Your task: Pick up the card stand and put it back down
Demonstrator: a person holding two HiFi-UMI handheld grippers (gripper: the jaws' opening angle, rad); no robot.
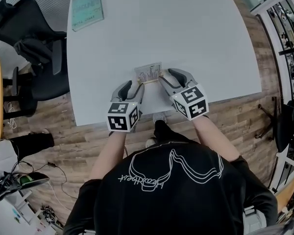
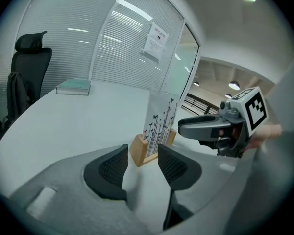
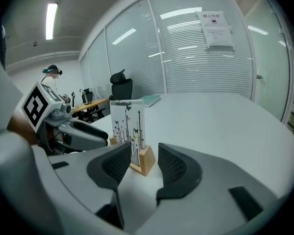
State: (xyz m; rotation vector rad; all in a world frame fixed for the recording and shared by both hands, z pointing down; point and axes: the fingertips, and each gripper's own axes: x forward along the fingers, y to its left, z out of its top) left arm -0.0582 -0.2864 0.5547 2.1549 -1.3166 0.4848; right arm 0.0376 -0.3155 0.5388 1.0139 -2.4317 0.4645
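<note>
The card stand (image 1: 149, 74), a small wooden block holding an upright clear card printed with stems and butterflies, rests on the white table (image 1: 186, 28) near its front edge. My left gripper (image 1: 132, 88) sits just short of the stand's left end and my right gripper (image 1: 170, 77) at its right end. Both are open with nothing between the pads. In the left gripper view the stand (image 2: 155, 126) stands just beyond the left gripper (image 2: 143, 154), with the right gripper (image 2: 210, 128) past it. In the right gripper view the stand (image 3: 129, 131) is just beyond the right gripper (image 3: 144, 153). The left gripper (image 3: 76, 133) shows behind it.
A teal book (image 1: 87, 9) lies at the table's far left corner. A black office chair (image 1: 36, 50) stands left of the table. The table's front edge runs just behind my grippers. Glass walls with blinds (image 3: 206, 58) ring the room.
</note>
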